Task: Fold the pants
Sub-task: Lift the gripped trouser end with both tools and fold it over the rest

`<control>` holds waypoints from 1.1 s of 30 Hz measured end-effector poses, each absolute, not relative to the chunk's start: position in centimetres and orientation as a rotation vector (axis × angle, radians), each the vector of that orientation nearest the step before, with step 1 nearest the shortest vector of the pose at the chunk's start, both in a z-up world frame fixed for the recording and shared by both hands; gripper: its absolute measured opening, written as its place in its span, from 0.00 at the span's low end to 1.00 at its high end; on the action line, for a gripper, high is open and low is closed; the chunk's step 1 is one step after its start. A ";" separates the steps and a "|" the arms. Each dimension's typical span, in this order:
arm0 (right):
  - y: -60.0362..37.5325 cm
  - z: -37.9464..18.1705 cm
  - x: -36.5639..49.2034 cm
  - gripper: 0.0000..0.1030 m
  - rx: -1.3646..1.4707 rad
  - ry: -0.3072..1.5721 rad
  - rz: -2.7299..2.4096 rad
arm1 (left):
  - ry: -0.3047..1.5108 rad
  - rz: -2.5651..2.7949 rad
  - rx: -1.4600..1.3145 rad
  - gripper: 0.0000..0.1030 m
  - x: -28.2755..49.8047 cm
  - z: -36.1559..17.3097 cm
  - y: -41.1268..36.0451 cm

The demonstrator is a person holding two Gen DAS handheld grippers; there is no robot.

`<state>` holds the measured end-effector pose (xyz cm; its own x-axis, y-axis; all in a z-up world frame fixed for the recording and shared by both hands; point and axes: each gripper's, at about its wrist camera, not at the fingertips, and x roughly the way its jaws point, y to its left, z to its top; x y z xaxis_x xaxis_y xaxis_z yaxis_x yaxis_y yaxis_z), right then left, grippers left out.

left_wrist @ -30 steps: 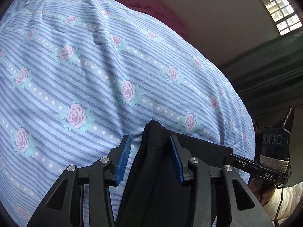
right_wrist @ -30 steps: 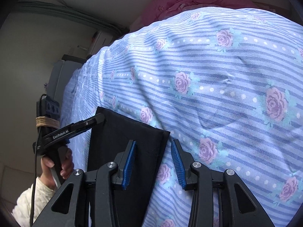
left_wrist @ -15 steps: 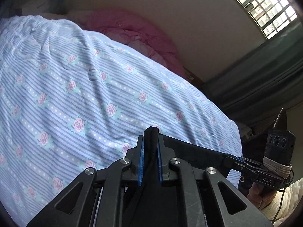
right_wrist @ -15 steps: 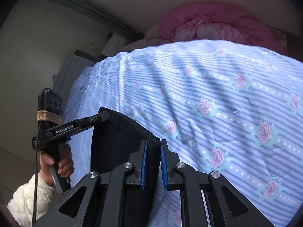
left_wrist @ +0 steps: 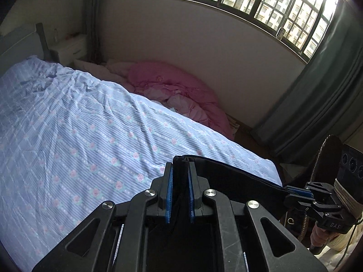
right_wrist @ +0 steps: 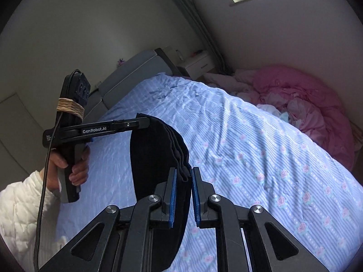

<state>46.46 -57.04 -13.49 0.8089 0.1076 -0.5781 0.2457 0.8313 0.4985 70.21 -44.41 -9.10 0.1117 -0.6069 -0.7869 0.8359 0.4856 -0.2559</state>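
Over on the left, the left gripper [left_wrist: 180, 190] is clamped down on one top corner of the black pants [left_wrist: 229, 176], blue pads [left_wrist: 169, 192] pressing the bunched edge between them. From the right wrist view you can see a hand [right_wrist: 74, 170] in a white quilted sleeve holding that gripper's handle, its fingers reaching out level to pinch the cloth. Moving across, the pants hang in the air between the two grips, already doubled into several layers, the stacked edges showing as a curved ridge, and the lower part drops out of sight behind the hardware. They are well above the bed [right_wrist: 261, 158], not resting on it. Holding both top corners at once looks like the way to keep the layers aligned so the bundle does not slide apart while it is carried. On the right, the right gripper [right_wrist: 183, 195] is pinched on the opposite corner, cloth squeezed between its pads [right_wrist: 172, 195]. Beyond, the floral striped sheet lies open, with a pink quilt [right_wrist: 306, 106] heaped against the far wall, so there is room to lay the pants down. My read is that the fold is mostly done, and the next move calls for lowering both corners evenly.
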 end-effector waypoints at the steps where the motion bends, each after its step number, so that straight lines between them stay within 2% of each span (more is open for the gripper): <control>1: -56.1 -12.6 46.4 0.13 0.577 0.629 -0.060 | 0.983 -1.069 0.274 0.12 69.9 -8.6 -43.3; 6: -50.3 -9.9 45.8 0.13 0.495 0.623 -0.008 | 0.952 -1.040 0.261 0.12 67.9 -6.9 -36.8; 17: -32.3 -9.5 44.0 0.13 0.298 0.669 -0.050 | 0.952 -1.074 0.220 0.12 65.7 -10.2 -19.0; 25: -20.2 -13.9 45.0 0.13 0.224 0.802 0.004 | 1.048 -1.074 0.251 0.12 65.7 -16.4 -10.5; 33: -15.7 -20.6 46.8 0.13 0.208 0.971 0.063 | 1.164 -1.023 0.321 0.12 65.4 -24.2 -5.8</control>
